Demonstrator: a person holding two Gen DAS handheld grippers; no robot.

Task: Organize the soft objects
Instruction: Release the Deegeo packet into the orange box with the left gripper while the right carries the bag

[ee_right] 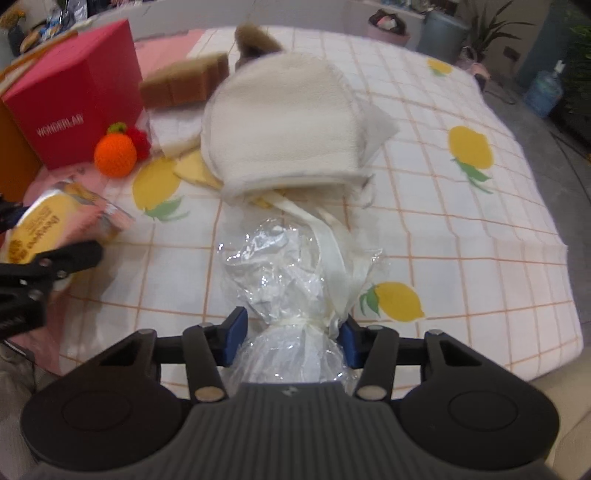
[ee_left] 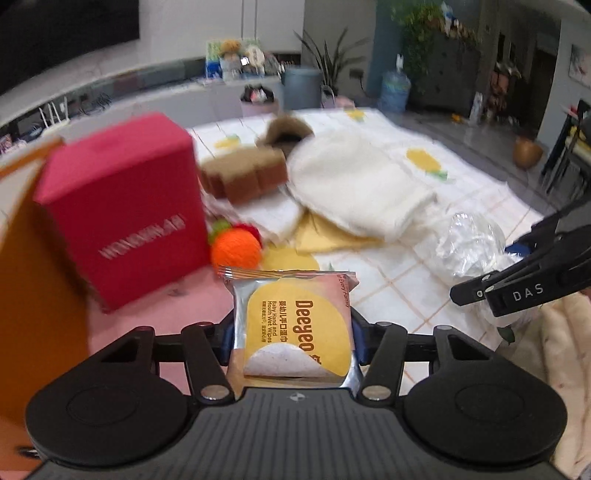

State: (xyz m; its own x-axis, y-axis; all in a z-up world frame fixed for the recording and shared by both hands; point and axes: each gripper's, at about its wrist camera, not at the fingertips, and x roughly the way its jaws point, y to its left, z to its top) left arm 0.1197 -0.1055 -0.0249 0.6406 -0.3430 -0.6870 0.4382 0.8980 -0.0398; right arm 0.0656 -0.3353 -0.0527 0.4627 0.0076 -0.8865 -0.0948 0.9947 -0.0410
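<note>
Wipes pack (ee_left: 295, 325) pinched in left tool (ee_left: 291, 332), red box (ee_left: 122, 206) just ahead; right tool (ee_right: 291, 338) clamping plastic bag (ee_right: 295, 295).

Grey floor (ee_left: 461, 136), potted plant (ee_left: 328, 62), white wall (ee_left: 221, 22).

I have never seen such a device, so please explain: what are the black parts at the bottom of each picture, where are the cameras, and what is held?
The black parts are two hand-held grippers; a person carries one in each hand, and each has a camera looking along its fingers. In the left one's view, the left gripper clamps a wet wipes pack. In the right one's view, the right gripper has its fingers around a clear plastic bag tied with ribbon. On the lemon-print cloth lie a white fleece item, a brown sponge, a knitted orange and a red box.
</note>
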